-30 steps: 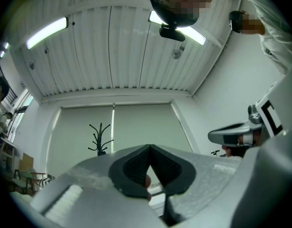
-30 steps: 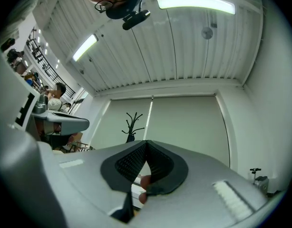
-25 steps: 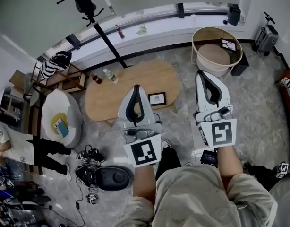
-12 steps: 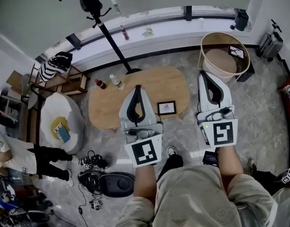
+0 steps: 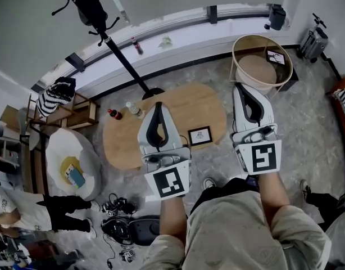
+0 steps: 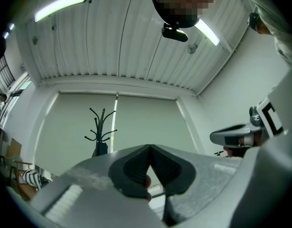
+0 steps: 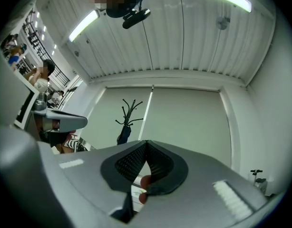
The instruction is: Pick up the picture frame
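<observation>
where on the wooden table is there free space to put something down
The table is bare at its near left, between the two bottles and the near edge, and at its far right end, beyond the picture frame. The far left corner is crowded by the bottles; the left gripper hides the middle.

A lounge-like room: oval wooden coffee table (image 5: pixel 184 103), coat stand (image 5: pixel 119 53), white beanbag (image 5: pixel 66 145).

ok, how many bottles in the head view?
3. Two stand together at the left end of the wooden table, a dark bottle and a clear bottle; a third bottle is on the window ledge. More may be hidden.
</observation>
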`<state>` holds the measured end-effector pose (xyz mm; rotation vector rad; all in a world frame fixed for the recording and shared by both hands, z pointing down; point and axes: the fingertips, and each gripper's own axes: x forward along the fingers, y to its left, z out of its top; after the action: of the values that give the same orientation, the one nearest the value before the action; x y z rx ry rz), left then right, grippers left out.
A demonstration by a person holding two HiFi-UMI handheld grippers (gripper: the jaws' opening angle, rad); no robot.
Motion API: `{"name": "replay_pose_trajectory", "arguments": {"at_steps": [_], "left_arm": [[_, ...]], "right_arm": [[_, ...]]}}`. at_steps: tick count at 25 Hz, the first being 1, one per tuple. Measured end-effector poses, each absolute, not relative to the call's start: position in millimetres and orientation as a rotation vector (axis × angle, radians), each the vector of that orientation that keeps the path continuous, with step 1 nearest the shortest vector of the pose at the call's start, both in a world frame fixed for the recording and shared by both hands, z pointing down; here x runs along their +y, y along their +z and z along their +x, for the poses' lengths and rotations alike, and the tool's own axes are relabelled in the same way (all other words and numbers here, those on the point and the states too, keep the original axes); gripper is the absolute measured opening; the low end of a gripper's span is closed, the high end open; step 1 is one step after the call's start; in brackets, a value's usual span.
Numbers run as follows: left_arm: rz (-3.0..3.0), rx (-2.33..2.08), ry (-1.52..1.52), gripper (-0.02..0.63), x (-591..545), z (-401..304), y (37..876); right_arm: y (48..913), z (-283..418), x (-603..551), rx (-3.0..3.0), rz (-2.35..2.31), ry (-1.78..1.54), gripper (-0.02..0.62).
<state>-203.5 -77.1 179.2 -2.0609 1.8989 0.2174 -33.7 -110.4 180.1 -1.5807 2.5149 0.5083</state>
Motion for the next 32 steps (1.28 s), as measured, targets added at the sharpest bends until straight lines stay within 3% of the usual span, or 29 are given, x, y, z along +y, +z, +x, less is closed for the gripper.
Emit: {"name": "replay_pose_trajectory", "arguments": {"at_steps": [32], "left_arm": [[-2.066,1.835,0.143,0.003,-281.0,-134.8,170.4]], "right_arm": [[180.5,35.0,-313.7,2.449,-1.608,0.448,0.002]]}}
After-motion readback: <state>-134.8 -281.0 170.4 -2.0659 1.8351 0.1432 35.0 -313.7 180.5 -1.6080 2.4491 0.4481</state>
